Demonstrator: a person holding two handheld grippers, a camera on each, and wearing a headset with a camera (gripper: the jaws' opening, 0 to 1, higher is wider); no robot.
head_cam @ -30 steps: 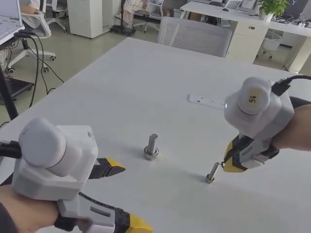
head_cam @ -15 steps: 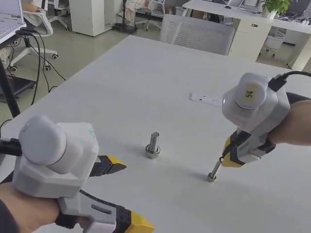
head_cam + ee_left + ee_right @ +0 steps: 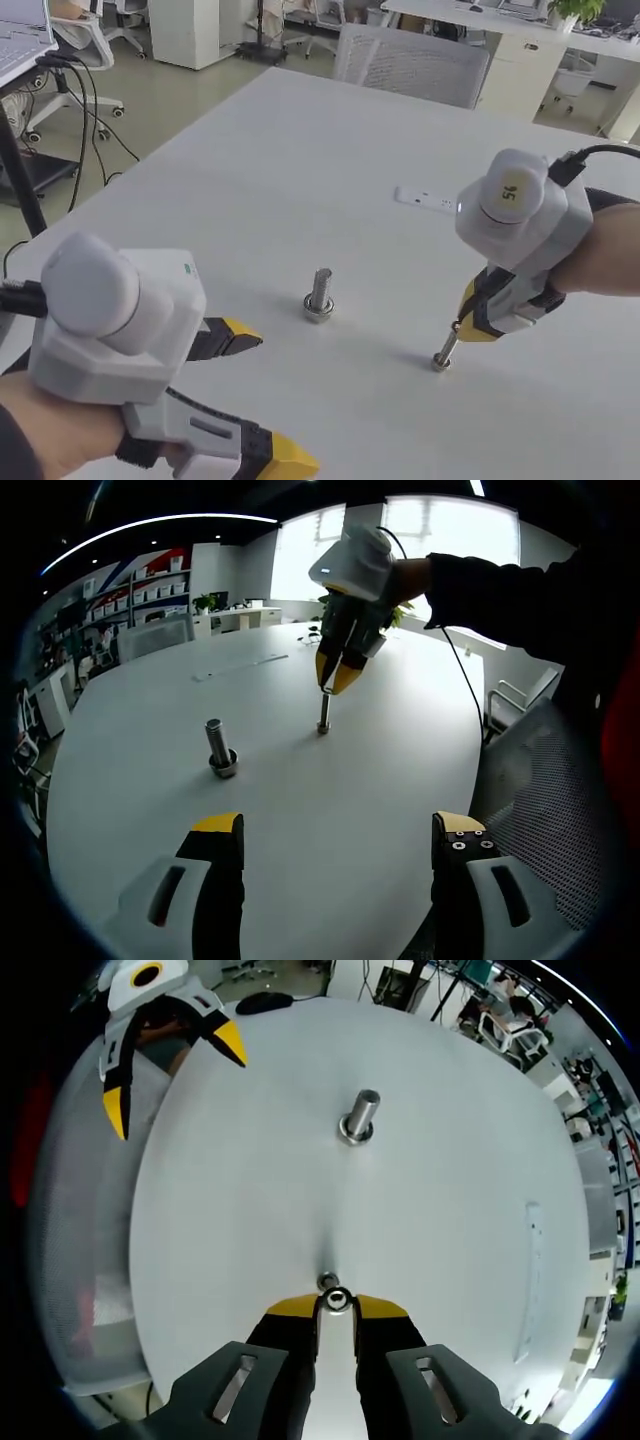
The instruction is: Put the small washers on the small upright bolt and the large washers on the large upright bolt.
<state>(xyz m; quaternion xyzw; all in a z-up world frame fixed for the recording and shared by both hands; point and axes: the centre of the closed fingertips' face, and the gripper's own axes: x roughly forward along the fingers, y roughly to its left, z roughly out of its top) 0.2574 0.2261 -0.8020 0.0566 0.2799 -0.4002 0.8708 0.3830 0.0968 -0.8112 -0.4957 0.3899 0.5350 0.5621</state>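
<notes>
Rt gripper (image 3: 463, 330) sits at centre-right of the white table (image 3: 300, 170), tips down on the top end of the small bolt (image 3: 442, 353). Bolt leans a bit, top toward the gripper and foot on the table.

In the right gripper view the jaws are nearly closed, w/ a small washer (image 3: 337, 1300) pinched between the yellow tips. The bolt's end is just beyond it. Can't tell if the washer is over the thread or only touching the end.

Large bolt (image 3: 320, 295) stands upright mid-table, left of the small bolt and well apart from it. It has a wider metal collar at the foot, but can't tell if that's the bolt head or washers.

Lt gripper (image 3: 268, 400) is at the near-left corner, held in a hand (image 3: 60, 440), above the table near the edge. Its jaws are spread wide w/ nothing between them, pointing toward the 2 bolts. It's apart from both, w/ the large bolt the nearer one.

A flat white strip (image 3: 425, 198) lies far-right on the table, beyond the rt gripper. A grey mesh chair (image 3: 410, 65) is at the far edge.
</notes>
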